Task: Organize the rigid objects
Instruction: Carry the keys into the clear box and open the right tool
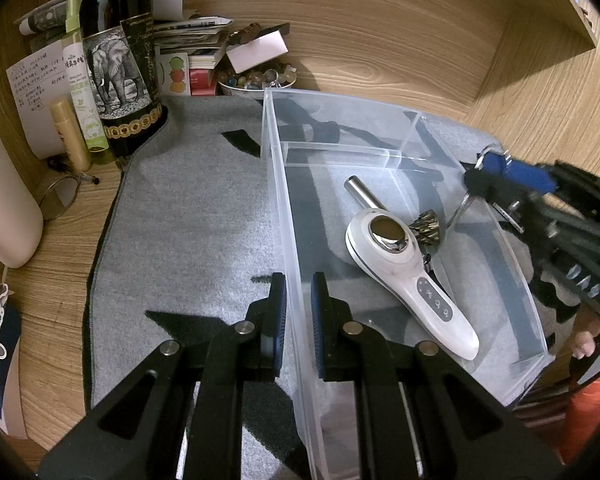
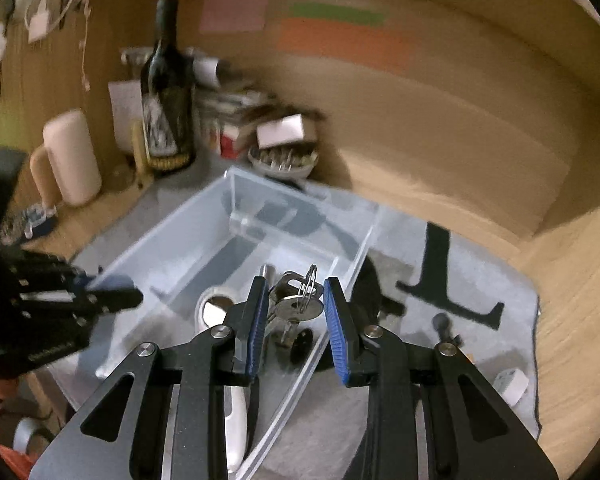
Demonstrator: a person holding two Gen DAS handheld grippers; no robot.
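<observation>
A clear plastic bin [image 1: 284, 208] stands on a grey mat [image 1: 188, 216]. Inside lie a white handheld device [image 1: 404, 264] with a metal head, a metal tube [image 1: 364, 194] and a small dark brush-like piece [image 1: 428, 226]. My left gripper [image 1: 299, 292] is shut on the bin's left wall. My right gripper [image 2: 296, 300] is over the bin's right wall [image 2: 340, 280], fingers apart, with a bunch of keys [image 2: 300, 300] between them; whether the pads touch the keys is unclear. It also shows in the left wrist view [image 1: 496, 168].
A dark wine bottle [image 1: 120, 60], a green spray bottle [image 1: 84, 88], papers, a bowl of beads [image 1: 256, 78] and a white container [image 1: 4, 200] crowd the back left. A small white object [image 2: 510, 384] and a dark item [image 2: 444, 326] lie on the mat, right of the bin.
</observation>
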